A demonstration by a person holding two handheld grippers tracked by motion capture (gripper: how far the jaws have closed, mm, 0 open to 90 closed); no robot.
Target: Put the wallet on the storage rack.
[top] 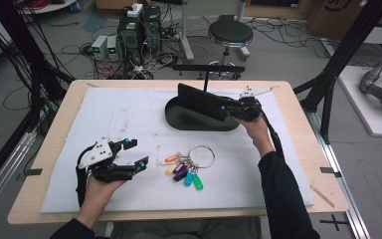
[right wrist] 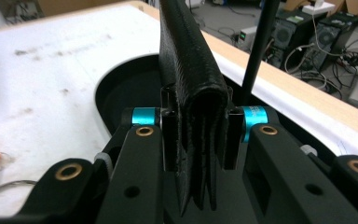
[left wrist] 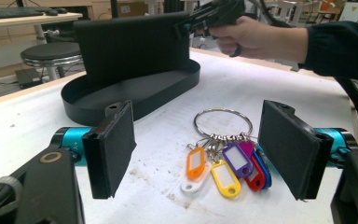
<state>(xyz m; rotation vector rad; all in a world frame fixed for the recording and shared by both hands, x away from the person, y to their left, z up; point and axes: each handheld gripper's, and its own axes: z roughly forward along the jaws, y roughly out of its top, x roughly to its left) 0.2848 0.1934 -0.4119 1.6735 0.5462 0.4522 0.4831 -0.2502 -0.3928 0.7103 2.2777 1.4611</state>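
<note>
A flat black wallet-like case stands on its edge in a black oval tray at the middle back of the white mat. My right gripper is shut on the case's right end; in the right gripper view both pads press on the folded black edge. A metal key ring with several coloured tags lies on the mat in front of the tray. My left gripper rests to the left of the keys, open, with nothing between its pads; the keys lie just beyond them.
A thin black post with a crossbar rises just behind the tray. The white mat covers most of the wooden table. A stool, computers and cables stand on the floor beyond the far edge.
</note>
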